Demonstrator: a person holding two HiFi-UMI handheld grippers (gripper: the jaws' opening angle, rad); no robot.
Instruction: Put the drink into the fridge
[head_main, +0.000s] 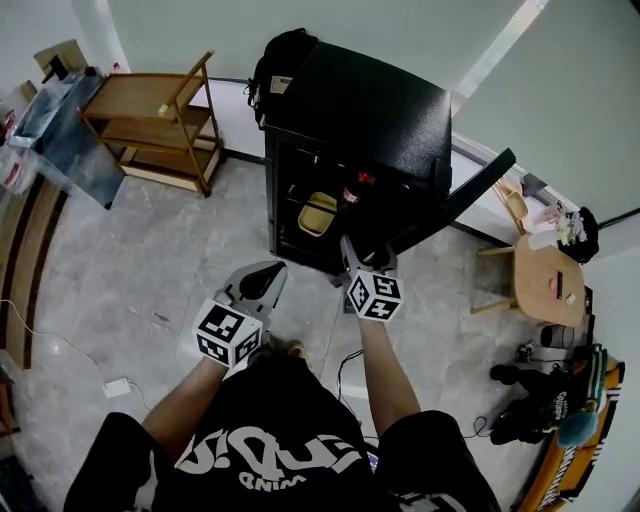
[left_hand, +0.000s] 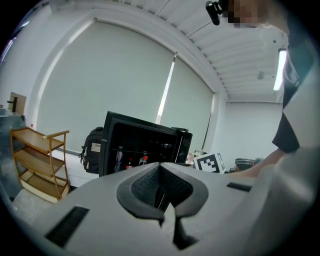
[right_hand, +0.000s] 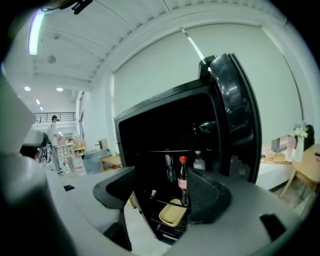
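The black fridge (head_main: 350, 110) stands ahead with its door (head_main: 470, 195) swung open to the right. A cola bottle with a red cap (right_hand: 183, 185) stands upright on a shelf inside, also visible in the head view (head_main: 352, 190). Below it lies a yellow tray (right_hand: 173, 214). My right gripper (right_hand: 159, 192) is open just in front of the fridge opening (head_main: 365, 258), with nothing between its fingers. My left gripper (head_main: 262, 280) hangs lower and to the left, away from the fridge, its pads (left_hand: 150, 187) pressed together and empty.
A second bottle with a white cap (right_hand: 199, 161) stands deeper in the fridge. A black backpack (head_main: 275, 60) leans behind the fridge. A wooden shelf cart (head_main: 160, 120) is at the left, a round wooden table (head_main: 545, 280) and a chair (head_main: 510, 205) at the right. A cable (head_main: 345, 365) runs over the floor.
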